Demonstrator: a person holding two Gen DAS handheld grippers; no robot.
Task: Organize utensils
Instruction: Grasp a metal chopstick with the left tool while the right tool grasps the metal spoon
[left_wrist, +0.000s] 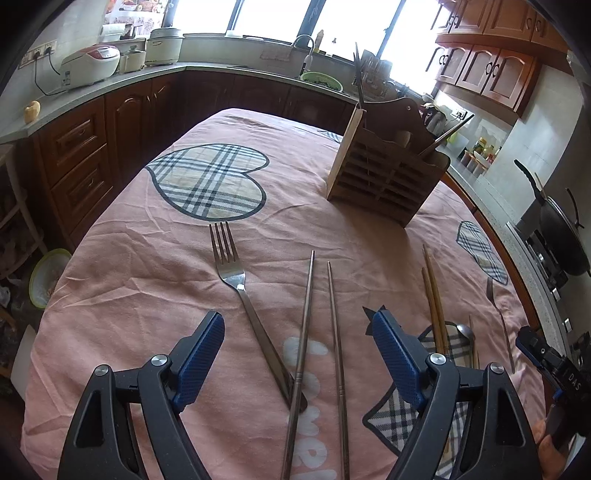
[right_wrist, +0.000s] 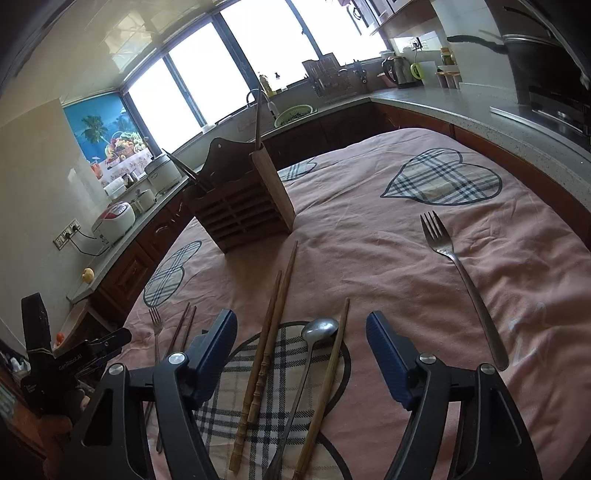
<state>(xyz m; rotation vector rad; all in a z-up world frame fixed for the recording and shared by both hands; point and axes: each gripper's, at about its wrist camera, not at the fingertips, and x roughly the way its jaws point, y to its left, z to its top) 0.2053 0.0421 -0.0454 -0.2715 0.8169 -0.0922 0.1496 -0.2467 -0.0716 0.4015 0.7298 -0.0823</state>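
Two forks (left_wrist: 236, 273), one spoon (right_wrist: 320, 329), wooden holder (left_wrist: 384, 173), pink tablecloth (left_wrist: 147, 258)

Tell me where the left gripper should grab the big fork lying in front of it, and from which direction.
Grip the fork on its narrow handle just behind the tines, coming straight down with the open left gripper turned across the handle. It lies flat on the tablecloth, and a metal chopstick crosses its handle end, so the upper handle is probably freer.
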